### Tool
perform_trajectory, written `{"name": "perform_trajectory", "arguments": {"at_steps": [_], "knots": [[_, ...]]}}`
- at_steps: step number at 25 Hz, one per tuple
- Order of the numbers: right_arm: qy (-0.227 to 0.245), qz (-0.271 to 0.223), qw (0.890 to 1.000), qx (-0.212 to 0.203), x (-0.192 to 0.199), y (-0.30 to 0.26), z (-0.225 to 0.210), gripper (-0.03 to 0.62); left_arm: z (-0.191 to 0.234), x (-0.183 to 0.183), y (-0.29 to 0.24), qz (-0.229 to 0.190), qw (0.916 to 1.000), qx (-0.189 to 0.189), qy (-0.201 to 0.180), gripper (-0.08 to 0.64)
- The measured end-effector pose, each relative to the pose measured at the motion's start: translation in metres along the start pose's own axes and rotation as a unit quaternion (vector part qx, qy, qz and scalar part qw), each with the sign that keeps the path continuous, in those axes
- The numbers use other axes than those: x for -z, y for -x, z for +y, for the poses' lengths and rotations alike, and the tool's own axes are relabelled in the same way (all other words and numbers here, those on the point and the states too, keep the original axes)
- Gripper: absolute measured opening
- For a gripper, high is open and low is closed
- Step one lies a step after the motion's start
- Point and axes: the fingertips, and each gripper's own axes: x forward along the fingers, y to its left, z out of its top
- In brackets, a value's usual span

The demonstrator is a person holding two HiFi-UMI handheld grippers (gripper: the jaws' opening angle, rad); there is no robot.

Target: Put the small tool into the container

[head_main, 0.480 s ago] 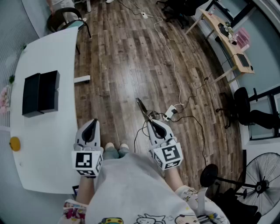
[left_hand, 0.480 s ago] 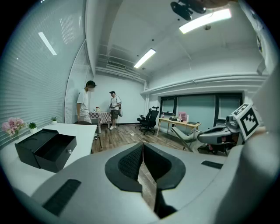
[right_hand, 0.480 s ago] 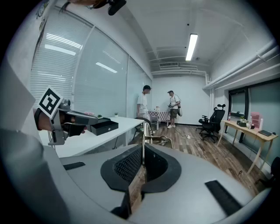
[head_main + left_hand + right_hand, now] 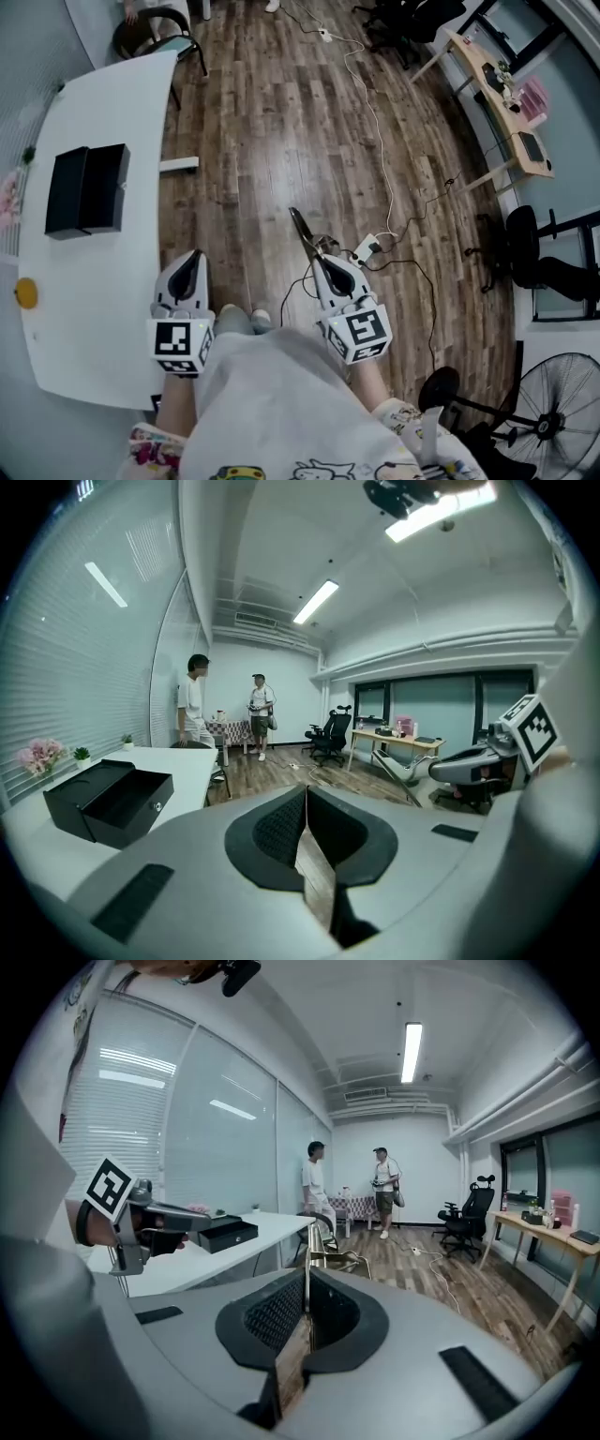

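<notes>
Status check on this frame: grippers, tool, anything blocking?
Left hand-held gripper shut, empty. Right hand-held gripper shut on small metal tool. Open black box on white table, tool not yet in. Path looks clear.

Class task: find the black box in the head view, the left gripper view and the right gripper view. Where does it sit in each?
Head view: black box, left side, on the white table.
Left gripper view: lower left.
Right gripper view: left of centre, small.
Shared landmark: the white table beneath it.
</notes>
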Motion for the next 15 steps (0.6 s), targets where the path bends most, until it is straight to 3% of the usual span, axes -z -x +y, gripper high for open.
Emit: {"name": "perform_trajectory", "arguments": {"at_steps": [7, 15], "knots": [[-0.003, 0.01, 1.0, -0.013, 0.007, -0.007, -0.013, 0.002, -0.004, 0.002, -0.011, 0.007, 1.0, -0.006, -0.003, 0.008], [-0.011, 0.019, 0.999, -0.026, 0.01, -0.049, -0.021, 0.002, 0.025, -0.001, -0.043, 0.009, 0.9998, -0.019, -0.003, 0.008]]}}
